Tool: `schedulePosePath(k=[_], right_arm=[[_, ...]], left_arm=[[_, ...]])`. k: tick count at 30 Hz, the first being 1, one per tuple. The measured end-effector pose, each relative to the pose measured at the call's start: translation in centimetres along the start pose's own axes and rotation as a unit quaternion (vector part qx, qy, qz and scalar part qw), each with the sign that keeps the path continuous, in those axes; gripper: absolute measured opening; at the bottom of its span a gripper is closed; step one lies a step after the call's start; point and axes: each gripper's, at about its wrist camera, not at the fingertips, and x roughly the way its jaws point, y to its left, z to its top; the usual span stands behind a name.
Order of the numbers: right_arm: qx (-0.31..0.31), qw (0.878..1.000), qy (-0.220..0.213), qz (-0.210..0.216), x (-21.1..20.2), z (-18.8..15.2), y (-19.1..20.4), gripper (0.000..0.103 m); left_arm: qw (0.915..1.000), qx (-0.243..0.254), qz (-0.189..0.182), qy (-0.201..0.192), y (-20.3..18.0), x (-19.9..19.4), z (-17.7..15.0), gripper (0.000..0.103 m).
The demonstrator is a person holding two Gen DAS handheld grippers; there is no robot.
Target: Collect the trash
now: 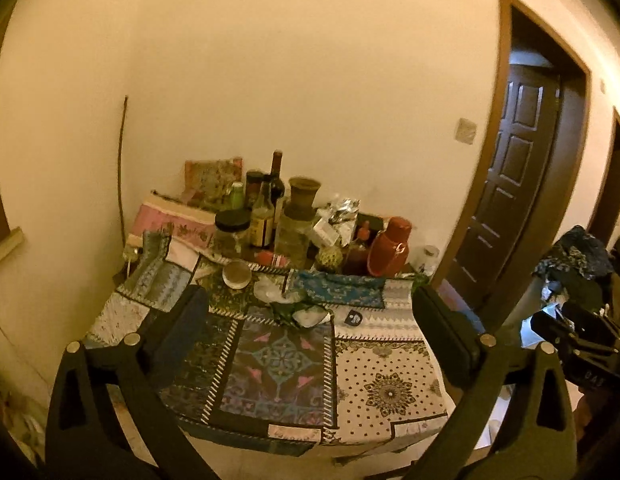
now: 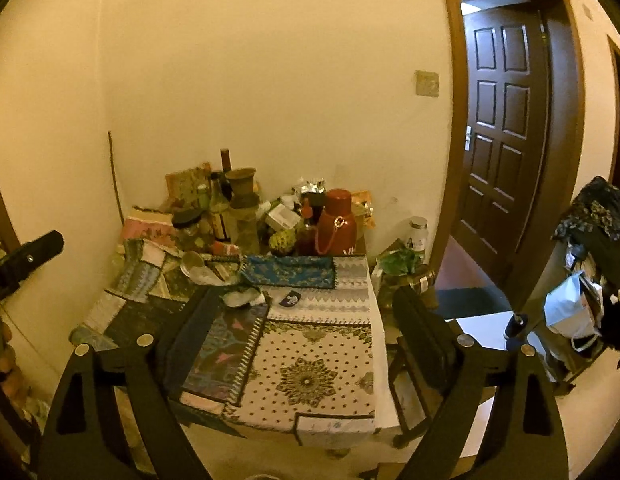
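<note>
Dim, warm yellow light tints both views. The wall (image 1: 270,80) is evenly lit, without glare. Fisheye bending curves the door (image 2: 505,120) and darkens the corners. Bottles (image 1: 266,208) look soft; the dark fingers (image 1: 178,336) lack detail.

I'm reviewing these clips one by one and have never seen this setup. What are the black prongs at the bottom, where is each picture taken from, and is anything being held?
No robot here: a person carries a two-finger tool in each hand, with a camera on each looking along its fingers. The black prongs are those fingers. One picture is from the left tool, the other from the right tool. Both are open and hold nothing. Ahead is a table with a patchwork cloth, bottles and jars at the back, a red flask, and crumpled wrappers mid-table, likely the trash.
</note>
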Motion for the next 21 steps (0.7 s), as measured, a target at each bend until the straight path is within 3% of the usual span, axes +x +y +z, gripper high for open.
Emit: schedulePosePath(k=[10,18,21], right_arm=[[0.023,0.996,0.084,0.014,8.0,0.4,-1.3,0.088],[0.057,0.989,0.137,-0.001,15.0,1.0,-0.2,0.088],[0.076,0.984,0.161,-0.006,18.2,1.1,0.3,0.088]], left_arm=[[0.9963,-0.027,0.032,0.075,2.2,9.6,-0.8,0.102],[0.9878,-0.065,0.022,0.14,6.8,20.6,-0.8,0.102],[0.981,-0.085,0.013,0.174,8.7,25.0,-1.2,0.102]])
